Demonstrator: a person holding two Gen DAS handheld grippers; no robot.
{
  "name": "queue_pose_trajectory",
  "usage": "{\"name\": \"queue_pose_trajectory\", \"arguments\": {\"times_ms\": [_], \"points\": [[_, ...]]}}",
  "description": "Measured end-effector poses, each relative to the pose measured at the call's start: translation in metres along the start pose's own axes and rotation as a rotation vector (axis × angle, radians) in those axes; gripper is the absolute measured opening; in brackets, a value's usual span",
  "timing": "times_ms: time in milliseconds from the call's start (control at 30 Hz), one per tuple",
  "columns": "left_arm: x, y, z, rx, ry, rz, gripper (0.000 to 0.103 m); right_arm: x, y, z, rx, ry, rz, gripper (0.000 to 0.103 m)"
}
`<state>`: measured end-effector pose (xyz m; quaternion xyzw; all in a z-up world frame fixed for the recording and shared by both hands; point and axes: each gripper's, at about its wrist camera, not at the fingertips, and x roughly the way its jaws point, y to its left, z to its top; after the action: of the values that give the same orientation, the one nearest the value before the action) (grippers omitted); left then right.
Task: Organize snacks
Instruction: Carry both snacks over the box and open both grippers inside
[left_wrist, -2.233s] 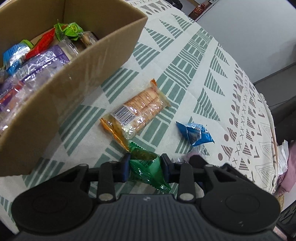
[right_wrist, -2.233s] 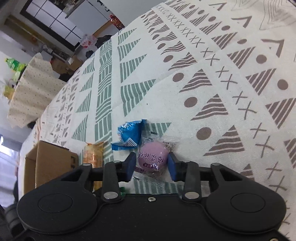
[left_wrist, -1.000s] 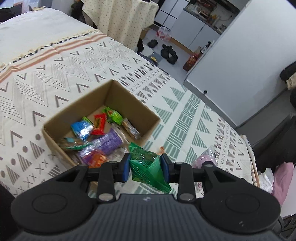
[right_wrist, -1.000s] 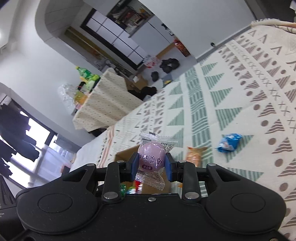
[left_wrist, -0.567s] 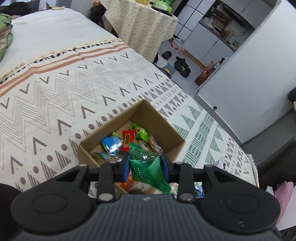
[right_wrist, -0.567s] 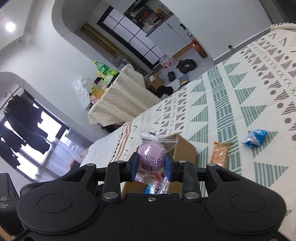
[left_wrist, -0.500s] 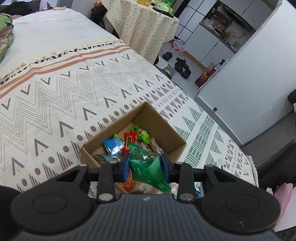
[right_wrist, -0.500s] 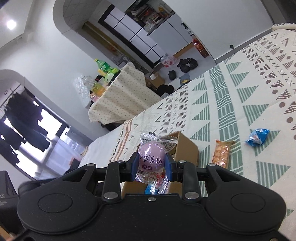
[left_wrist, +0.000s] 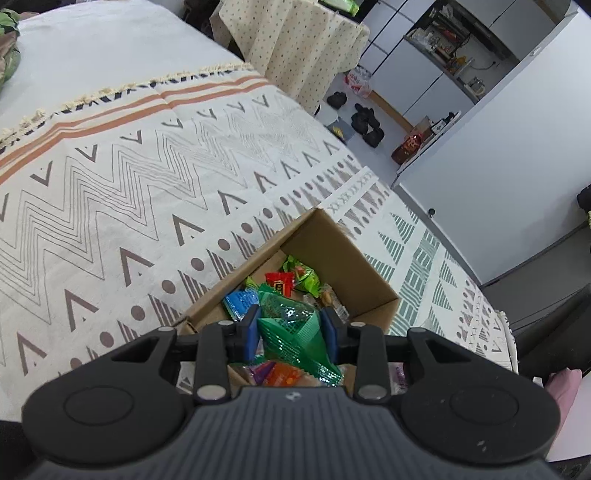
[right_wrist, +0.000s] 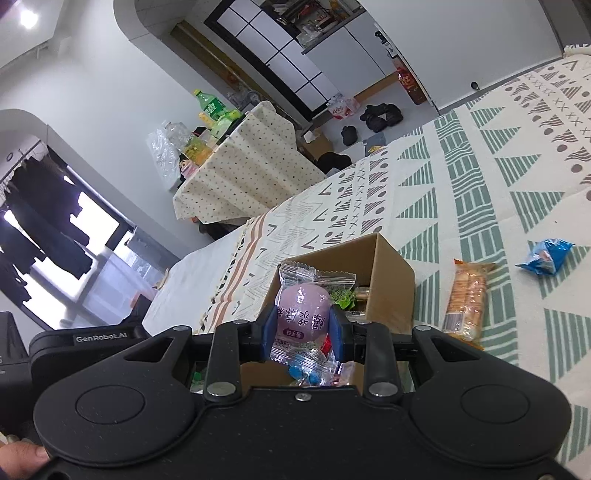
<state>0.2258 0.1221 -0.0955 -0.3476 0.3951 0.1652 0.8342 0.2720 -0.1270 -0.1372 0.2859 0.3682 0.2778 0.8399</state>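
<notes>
Above the open cardboard box (left_wrist: 373, 273) I hold two snacks: my left gripper (left_wrist: 291, 334) pinches a green mesh-print packet (left_wrist: 295, 328), my right gripper (right_wrist: 302, 332) clamps a purple wrapped sweet (right_wrist: 303, 310). Beside the box, a biscuit pack (right_wrist: 466, 302) and blue packet (right_wrist: 546, 256) lie on the patterned cloth (right_wrist: 480, 192).

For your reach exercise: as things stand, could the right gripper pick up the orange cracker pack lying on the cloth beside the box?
Probably not yet. The right gripper is shut on the purple candy, so its jaws are occupied; the cracker pack itself lies uncovered.
</notes>
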Motion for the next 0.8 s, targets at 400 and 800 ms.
{"name": "queue_pose_trajectory", "arguments": {"times_ms": [400, 800], "points": [[0.030, -0.013, 0.025, 0.064, 0.070, -0.007, 0.034, 0.030, 0.010, 0.010, -0.003, -0.003, -0.031, 0.030], [0.034, -0.019, 0.015, 0.084, 0.081, 0.058, 0.073, 0.016, -0.005, 0.017, 0.040, -0.018, -0.057, 0.060]]}}
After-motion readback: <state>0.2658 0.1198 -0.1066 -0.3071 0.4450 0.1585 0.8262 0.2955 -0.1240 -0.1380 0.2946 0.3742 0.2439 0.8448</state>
